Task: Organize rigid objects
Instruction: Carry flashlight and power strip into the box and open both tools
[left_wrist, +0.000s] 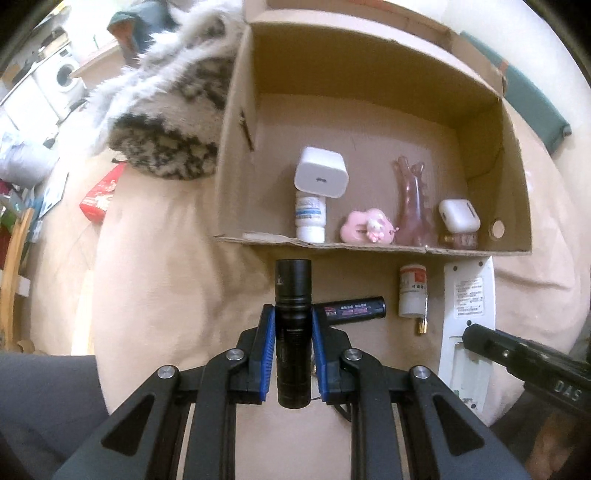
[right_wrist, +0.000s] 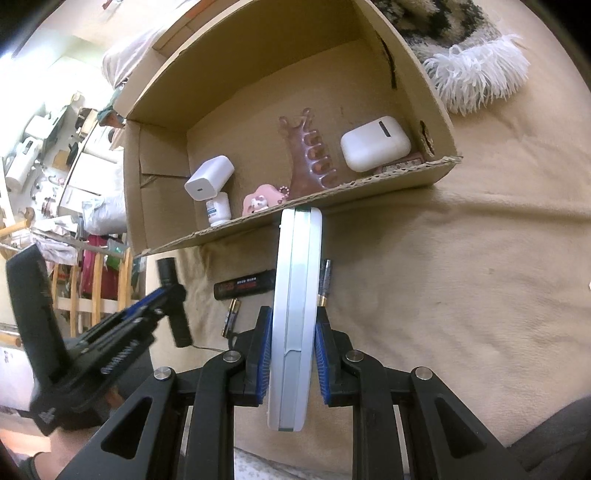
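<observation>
My left gripper (left_wrist: 293, 314) is shut on a black flashlight (left_wrist: 293, 295), which stands upright between the blue pads just in front of the cardboard box (left_wrist: 236, 177). From the right wrist the same gripper (right_wrist: 168, 291) and flashlight (right_wrist: 179, 325) show at the left, lifted off the bedding. My right gripper (right_wrist: 293, 317) is shut on a long white remote (right_wrist: 295, 266), held edge-on with its far end at the box's front wall (right_wrist: 406, 177). Inside the box are a white charger (left_wrist: 321, 175), a white bottle (left_wrist: 310, 218), a pink charm (left_wrist: 365, 227), a pink hair claw (left_wrist: 413, 206) and a white earbuds case (left_wrist: 458, 216).
On the beige bedding before the box lie a black cylindrical battery (left_wrist: 354, 310), a small white bottle (left_wrist: 412, 291) and two thin AA batteries (right_wrist: 232, 315) (right_wrist: 325, 280). A furry speckled cushion (left_wrist: 166, 147) lies left of the box. A red packet (left_wrist: 99, 199) sits further left.
</observation>
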